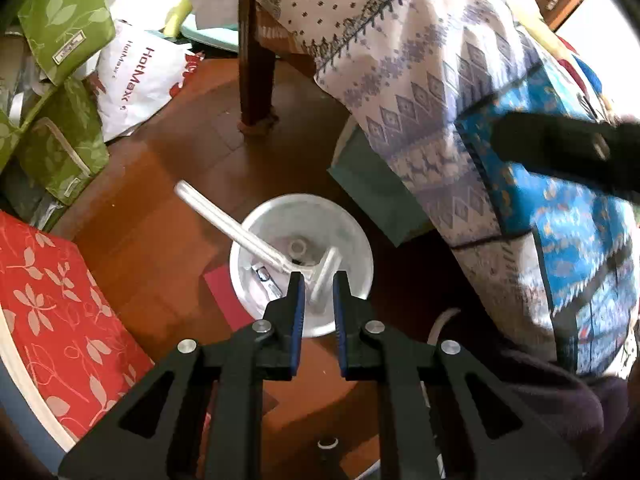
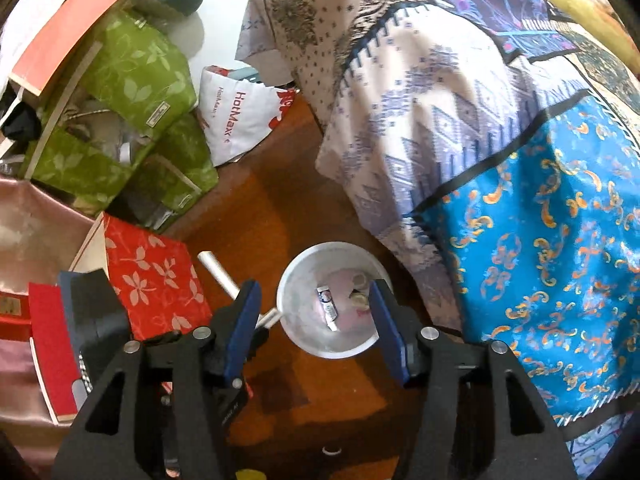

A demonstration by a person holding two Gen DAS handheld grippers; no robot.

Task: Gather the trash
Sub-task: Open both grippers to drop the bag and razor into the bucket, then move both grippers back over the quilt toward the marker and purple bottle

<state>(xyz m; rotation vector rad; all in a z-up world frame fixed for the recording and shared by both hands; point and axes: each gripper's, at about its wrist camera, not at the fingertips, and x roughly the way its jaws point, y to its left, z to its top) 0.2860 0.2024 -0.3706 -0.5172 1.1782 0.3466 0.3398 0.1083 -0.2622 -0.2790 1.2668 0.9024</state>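
White bin (image 2: pixel 328 344) on wooden floor (image 1: pixel 168 216), landmark. Right gripper (image 2: pixel 316 320) directly above bin, jaws half apart, empty. Left gripper (image 1: pixel 317 284) over bin rim, narrow, pinching thin white stick (image 1: pixel 324 280); long white tube (image 1: pixel 224 220) slants up-left from bin. Scraps (image 2: pixel 330 304) inside too small to identify.

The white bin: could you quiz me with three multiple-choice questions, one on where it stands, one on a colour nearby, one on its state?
1. Where does the white bin stand? A on the wooden floor B on a chair C on a red box
2. What colour is the lettering on the white bag? A blue B red C green
3. The bin is: A lidded B empty C open, with litter inside
A: brown boards surround it. B: red HotMax print. C: scraps lie at its bottom.
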